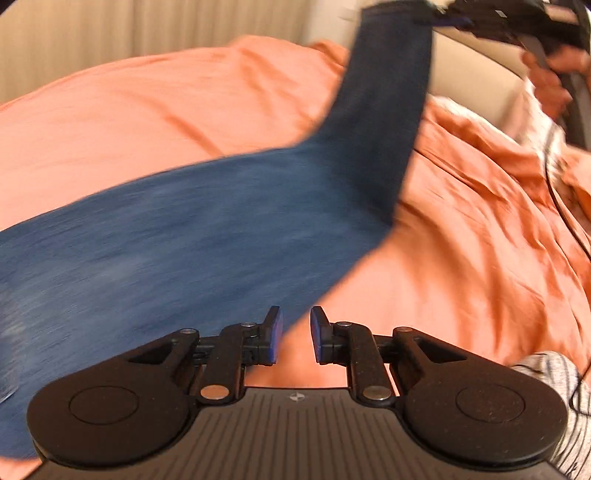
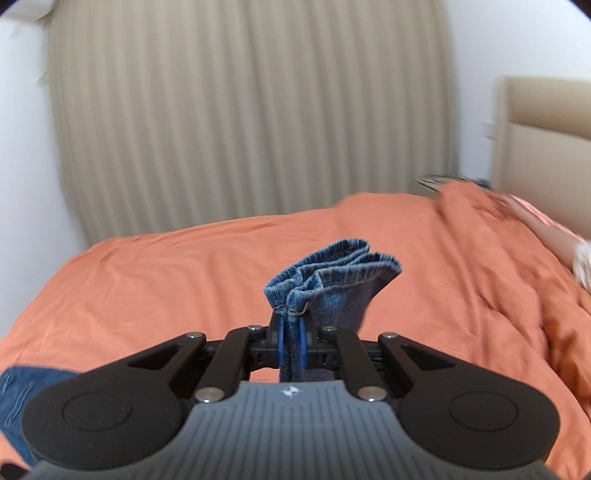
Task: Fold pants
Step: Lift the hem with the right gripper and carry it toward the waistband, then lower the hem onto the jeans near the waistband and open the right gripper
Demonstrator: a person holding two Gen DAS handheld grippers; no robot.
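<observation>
The right gripper (image 2: pixel 291 341) is pinched tight on the bunched hem ends of the blue jeans (image 2: pixel 332 273), the denim cuffs fanning out just past its blue-padded fingertips (image 2: pixel 281 343). In the left wrist view the same gripper (image 1: pixel 448 16) shows at the top right, raised above the bed with the trouser leg (image 1: pixel 388 103) hanging from it, and the person's hand (image 1: pixel 554 79) wrapped around its handle. The left gripper (image 1: pixel 296 338) has its fingers parted with nothing between them; it sits low, just beside the near edge of the denim. From that raised hem the jeans run down and spread flat across the orange duvet (image 1: pixel 166 110) toward the left. Behind the bed stands a beige pleated curtain (image 2: pixel 251 110), with a padded beige headboard (image 2: pixel 543 140) to the right. A grey striped cloth (image 1: pixel 554 369) lies at the lower right edge of the left view.
</observation>
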